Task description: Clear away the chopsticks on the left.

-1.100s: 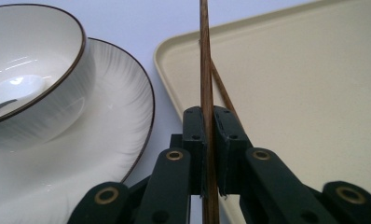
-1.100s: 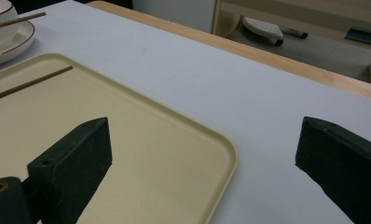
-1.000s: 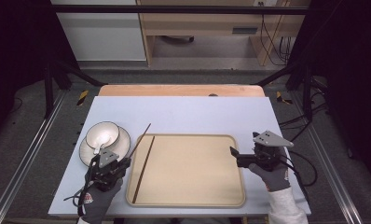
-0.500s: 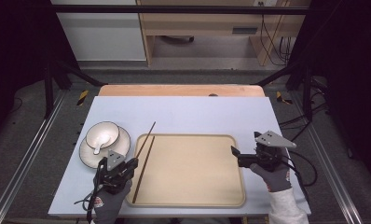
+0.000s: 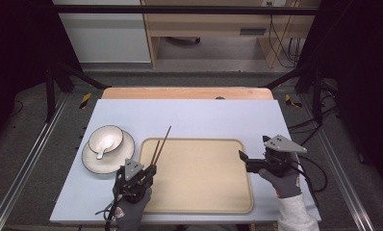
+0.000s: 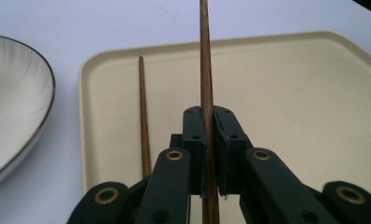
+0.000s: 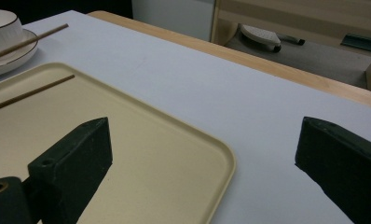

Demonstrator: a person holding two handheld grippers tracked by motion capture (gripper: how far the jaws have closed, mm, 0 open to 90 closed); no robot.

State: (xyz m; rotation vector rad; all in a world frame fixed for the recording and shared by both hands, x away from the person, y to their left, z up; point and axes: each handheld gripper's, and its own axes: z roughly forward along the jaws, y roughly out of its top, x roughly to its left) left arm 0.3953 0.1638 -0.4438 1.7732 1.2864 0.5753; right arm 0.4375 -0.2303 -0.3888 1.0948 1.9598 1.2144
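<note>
We've got our left tool (image 6: 207,154) clamped on one chopstick (image 6: 205,70) above the tray's (image 5: 199,192) left edge. The other chopstick (image 6: 143,112) lies in the tray by that rim. The bowl (image 5: 105,139) holds what looks like a spoon. Our right tool (image 5: 249,161) gapes wide at the right rim; mid-tray's bare.

lab recording bay, black frame posts (image 5: 50,86), floor rails (image 5: 31,159), trailing cables (image 5: 278,36), wooden bench (image 5: 204,19)
</note>
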